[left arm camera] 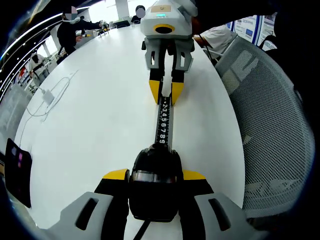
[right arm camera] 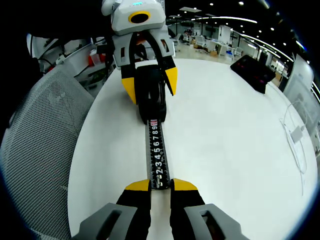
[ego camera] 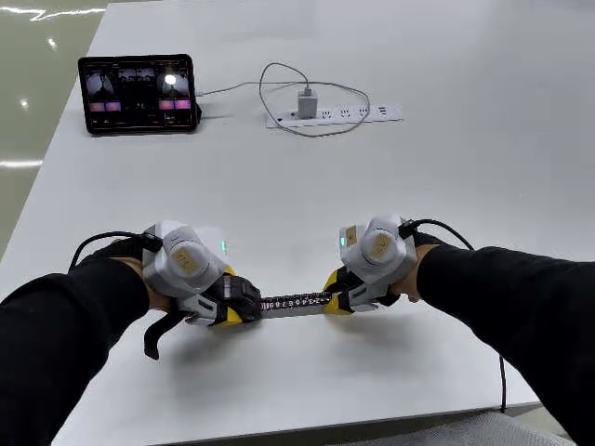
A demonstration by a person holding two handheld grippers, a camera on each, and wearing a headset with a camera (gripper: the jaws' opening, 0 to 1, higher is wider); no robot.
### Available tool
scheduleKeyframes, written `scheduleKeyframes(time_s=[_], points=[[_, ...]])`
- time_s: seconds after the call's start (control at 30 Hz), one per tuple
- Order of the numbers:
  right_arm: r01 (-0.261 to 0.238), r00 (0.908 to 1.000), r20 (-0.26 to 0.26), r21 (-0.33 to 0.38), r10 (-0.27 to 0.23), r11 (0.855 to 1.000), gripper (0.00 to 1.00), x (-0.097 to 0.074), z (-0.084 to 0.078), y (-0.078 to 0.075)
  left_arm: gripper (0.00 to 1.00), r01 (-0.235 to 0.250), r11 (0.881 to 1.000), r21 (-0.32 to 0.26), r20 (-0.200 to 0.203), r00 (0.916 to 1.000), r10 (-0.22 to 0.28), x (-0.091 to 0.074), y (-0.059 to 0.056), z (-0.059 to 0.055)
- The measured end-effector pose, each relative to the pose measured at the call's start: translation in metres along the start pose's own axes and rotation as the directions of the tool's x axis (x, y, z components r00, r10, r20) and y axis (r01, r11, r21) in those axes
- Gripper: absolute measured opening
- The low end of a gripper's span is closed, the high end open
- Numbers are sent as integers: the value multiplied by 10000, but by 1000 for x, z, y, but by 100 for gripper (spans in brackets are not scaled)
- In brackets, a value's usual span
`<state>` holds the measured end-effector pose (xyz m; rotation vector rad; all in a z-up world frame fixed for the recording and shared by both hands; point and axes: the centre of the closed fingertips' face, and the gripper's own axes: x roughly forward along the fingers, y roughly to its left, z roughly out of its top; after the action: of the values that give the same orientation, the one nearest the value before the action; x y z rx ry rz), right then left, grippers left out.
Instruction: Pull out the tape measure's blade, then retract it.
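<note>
Your left gripper (left arm camera: 155, 176) has its jaws closed around the black case (left arm camera: 155, 192) of the tape measure, with one yellow tip on each flat side. The case sits between them, close to the white table (ego camera: 372, 177). Your right gripper (right arm camera: 160, 186) has its jaws narrow and pinched on the free end of the blade (right arm camera: 157, 150), which lies between the two tips. A short length of blade, numbers facing up, runs straight from these jaws to the mouth of the case ahead of them. The case looks hard, smooth and a little heavy, so I think the grip across its flat sides is the right place. The blade is probably thin steel: stiff while it is short, but it may buckle when long, and the spring likely pulls it back strongly. Hold it at the very end, and for the return let it go in slowly, not free.
</note>
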<state>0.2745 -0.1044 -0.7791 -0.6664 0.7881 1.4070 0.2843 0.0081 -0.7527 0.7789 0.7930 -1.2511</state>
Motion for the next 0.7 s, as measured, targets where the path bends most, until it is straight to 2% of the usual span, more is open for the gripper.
scheduleKeyframes(time_s=[0.43, 0.7], points=[[-48, 10000, 40, 32, 48, 10000, 10, 0, 0, 0, 32, -3, 10000, -39, -14, 10000, 3, 0, 0, 0], [-22, 9999, 109, 174, 20, 9998, 10, -5, -7, -1, 32, 27, 9999, -101, 20, 10000, -27, 0, 0, 1]])
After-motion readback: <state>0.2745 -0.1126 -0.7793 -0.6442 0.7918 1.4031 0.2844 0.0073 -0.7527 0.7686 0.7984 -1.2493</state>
